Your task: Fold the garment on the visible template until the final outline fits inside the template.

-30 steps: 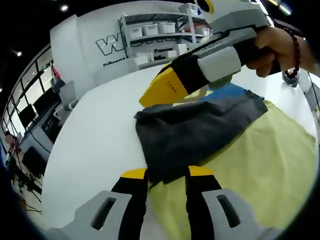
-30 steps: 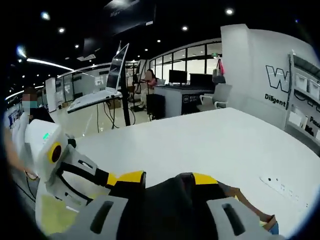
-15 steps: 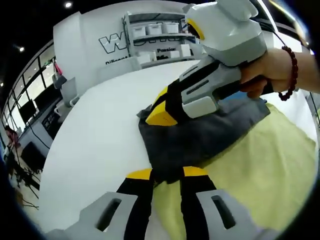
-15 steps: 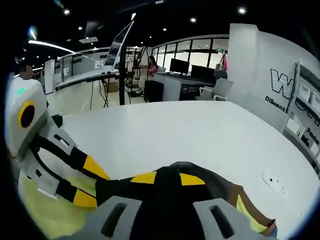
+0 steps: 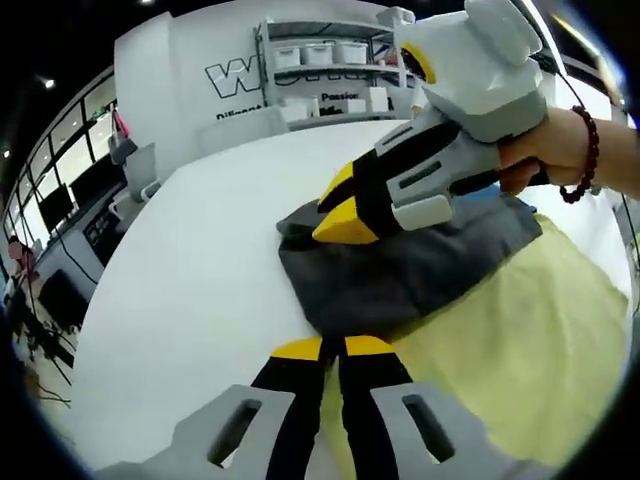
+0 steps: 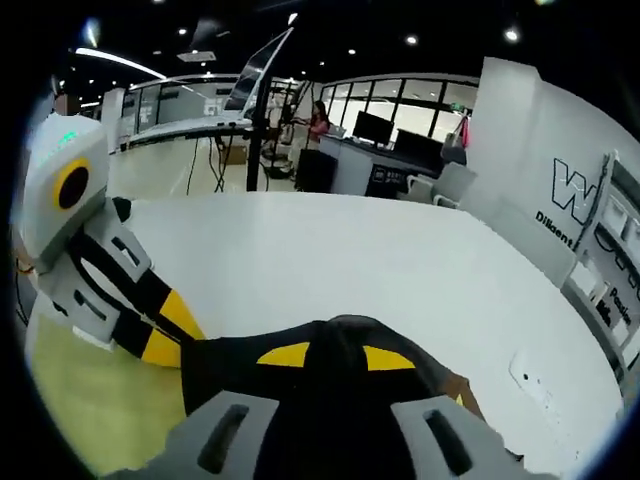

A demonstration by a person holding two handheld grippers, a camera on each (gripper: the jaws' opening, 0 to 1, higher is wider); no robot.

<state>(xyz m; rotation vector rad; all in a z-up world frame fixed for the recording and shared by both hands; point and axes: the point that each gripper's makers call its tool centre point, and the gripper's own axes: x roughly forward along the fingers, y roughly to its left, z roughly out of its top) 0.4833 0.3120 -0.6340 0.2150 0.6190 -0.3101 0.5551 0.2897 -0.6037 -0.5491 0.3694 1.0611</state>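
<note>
Both grippers pinch the dark garment (image 5: 400, 270): left gripper (image 5: 333, 347) clamps its near edge, right gripper (image 5: 345, 208) its far edge, yellow template (image 5: 520, 370) underneath.

bare white table (image 5: 200, 260) open beyond the garment (image 5: 400, 270), right tool (image 5: 345, 212) over its far edge

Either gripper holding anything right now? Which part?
Both hold the dark grey garment: the left gripper is shut on its near edge, and the right gripper pinches the far edge, over the yellow template.
</note>
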